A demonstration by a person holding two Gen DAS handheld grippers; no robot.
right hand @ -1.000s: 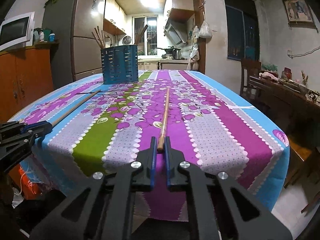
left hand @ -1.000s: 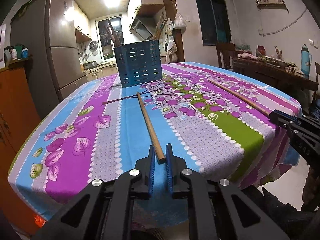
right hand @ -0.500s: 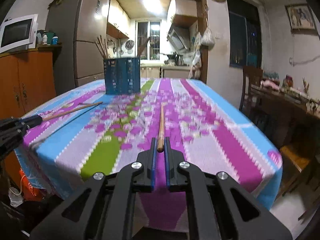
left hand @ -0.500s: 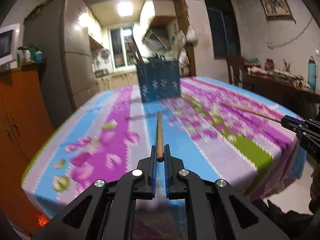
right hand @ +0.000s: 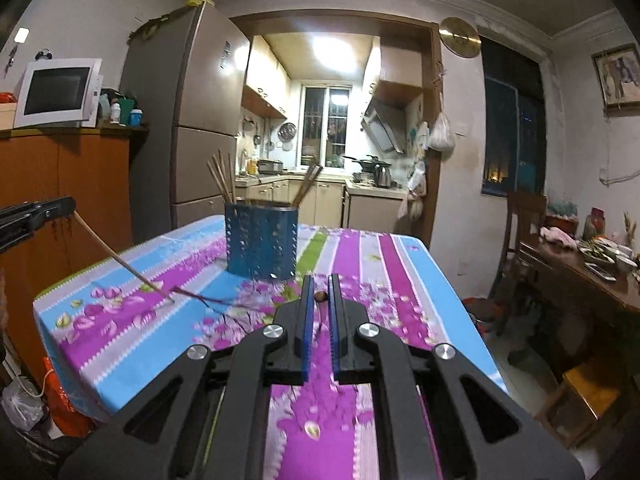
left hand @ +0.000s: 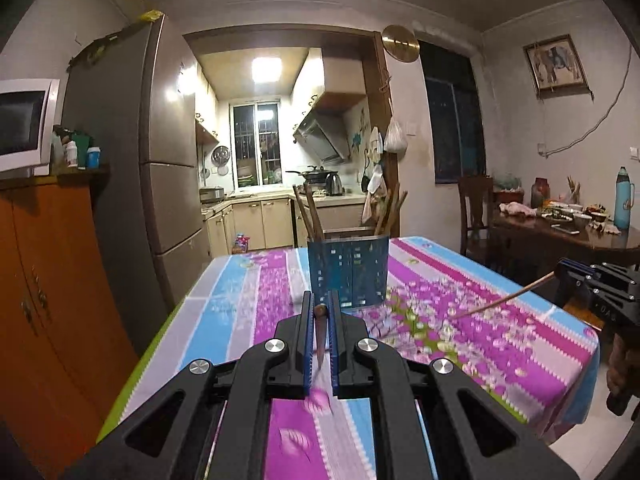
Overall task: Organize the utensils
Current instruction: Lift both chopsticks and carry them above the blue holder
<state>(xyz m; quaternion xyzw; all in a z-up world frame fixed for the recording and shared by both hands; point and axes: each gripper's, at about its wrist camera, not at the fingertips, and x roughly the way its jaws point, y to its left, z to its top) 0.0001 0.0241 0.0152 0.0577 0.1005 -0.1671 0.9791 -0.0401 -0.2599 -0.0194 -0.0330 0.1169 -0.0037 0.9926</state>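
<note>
My left gripper (left hand: 320,305) is shut on a wooden chopstick (left hand: 320,332), lifted and tilted so I see it end-on. From the right wrist view that chopstick (right hand: 120,262) slants down from the left gripper (right hand: 60,205) to the tablecloth. My right gripper (right hand: 320,289) is shut on a second chopstick (right hand: 320,297), also end-on. In the left wrist view it (left hand: 504,300) slants down from the right gripper (left hand: 568,270). The blue perforated utensil holder (left hand: 348,272) (right hand: 262,242) stands ahead on the table with several chopsticks in it.
The table wears a floral striped cloth (left hand: 500,344) (right hand: 120,340). An orange cabinet (left hand: 48,300) and a fridge (left hand: 168,184) stand left. A wooden chair (left hand: 474,212) and a cluttered side table (left hand: 568,232) stand right. The kitchen lies behind.
Both grippers have lifted their chopsticks off the table and tipped them up, so the far tips point down at the cloth. Both views now sit higher and more level.
</note>
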